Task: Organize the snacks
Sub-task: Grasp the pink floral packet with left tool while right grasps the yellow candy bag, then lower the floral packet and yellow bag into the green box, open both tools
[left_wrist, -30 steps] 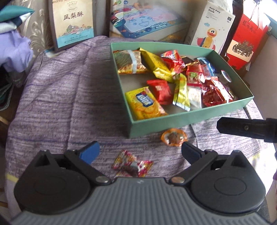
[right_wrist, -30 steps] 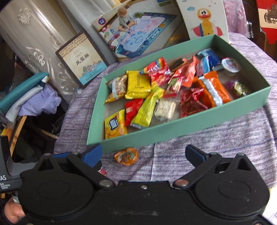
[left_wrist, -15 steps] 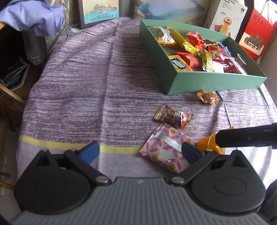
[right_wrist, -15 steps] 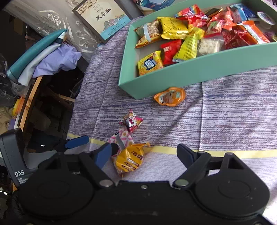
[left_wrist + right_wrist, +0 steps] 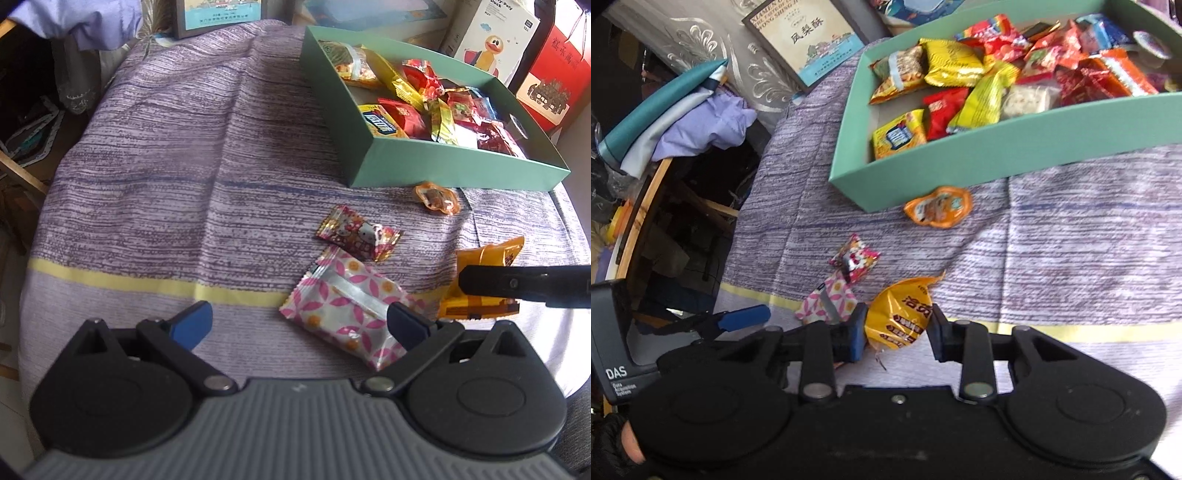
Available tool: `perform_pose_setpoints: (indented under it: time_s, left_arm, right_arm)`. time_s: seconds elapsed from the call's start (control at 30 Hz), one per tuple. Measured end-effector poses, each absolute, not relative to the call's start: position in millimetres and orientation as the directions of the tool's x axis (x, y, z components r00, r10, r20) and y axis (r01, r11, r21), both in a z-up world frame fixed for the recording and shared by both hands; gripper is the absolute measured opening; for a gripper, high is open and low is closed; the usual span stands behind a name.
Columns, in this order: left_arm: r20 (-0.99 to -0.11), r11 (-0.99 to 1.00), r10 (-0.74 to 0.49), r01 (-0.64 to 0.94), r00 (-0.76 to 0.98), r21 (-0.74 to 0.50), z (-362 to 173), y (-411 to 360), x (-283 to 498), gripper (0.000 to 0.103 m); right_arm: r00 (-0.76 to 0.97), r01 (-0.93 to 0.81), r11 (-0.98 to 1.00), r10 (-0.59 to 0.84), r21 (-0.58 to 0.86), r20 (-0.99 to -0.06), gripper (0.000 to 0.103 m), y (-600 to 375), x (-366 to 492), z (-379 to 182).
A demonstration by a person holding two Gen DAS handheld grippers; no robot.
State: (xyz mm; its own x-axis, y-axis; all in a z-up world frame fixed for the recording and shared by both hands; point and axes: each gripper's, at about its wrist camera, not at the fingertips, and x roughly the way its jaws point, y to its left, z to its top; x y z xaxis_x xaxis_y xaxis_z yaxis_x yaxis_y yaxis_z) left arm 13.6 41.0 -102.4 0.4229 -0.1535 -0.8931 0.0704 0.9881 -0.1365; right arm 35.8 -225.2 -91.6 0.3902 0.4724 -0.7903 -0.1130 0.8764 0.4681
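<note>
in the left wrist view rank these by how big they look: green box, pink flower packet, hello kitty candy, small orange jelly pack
Largest to smallest as they appear:
1. green box
2. pink flower packet, though it lies nearest the camera, which enlarges it
3. hello kitty candy
4. small orange jelly pack, not far behind the candy and lying farther back, so that order is unsure

Daylight falls soft and even across the purple striped cloth [image 5: 155, 177], brightest at its near right edge, where it washes out almost white. The green box [image 5: 997, 155] is slightly smeared by motion in the right wrist view. Left of the box, the room sinks into deep shadow. Fisheye bending curves the box's walls.
</note>
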Motion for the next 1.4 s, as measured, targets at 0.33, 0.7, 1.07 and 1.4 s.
perform_pose_setpoints:
  time_s: [0.33, 0.7, 1.07, 1.4]
  left_arm:
    - [-0.887, 0.991, -0.132, 0.069, 0.442, -0.113, -105.6, -10.7, 29.4, 0.076]
    - [-0.882, 0.987, -0.098, 0.16, 0.462, -0.026, -101.3, -30.8, 21.1, 0.086]
    - [-0.91, 0.999, -0.011, 0.042, 0.414, 0.007, -108.2, -38.8, 26.5, 0.07]
    - [-0.882, 0.989, -0.114, 0.135, 0.458, -0.058, -94.8, -37.7, 12.0, 0.048]
  right_arm:
    - [0.431, -0.068, 0.906, 0.404, 0.417, -0.807, 0.033, -264.8, 15.3, -99.2]
    - [0.472, -0.084, 0.919, 0.376, 0.384, -0.798, 0.033, -271.1, 11.4, -104.3]
    - [0.489, -0.09, 0.899, 0.415, 0.429, -0.767, 0.033, -281.7, 5.1, -110.9]
    - [0.504, -0.05, 0.882, 0.427, 0.468, -0.751, 0.033, -297.9, -1.5, -107.7]
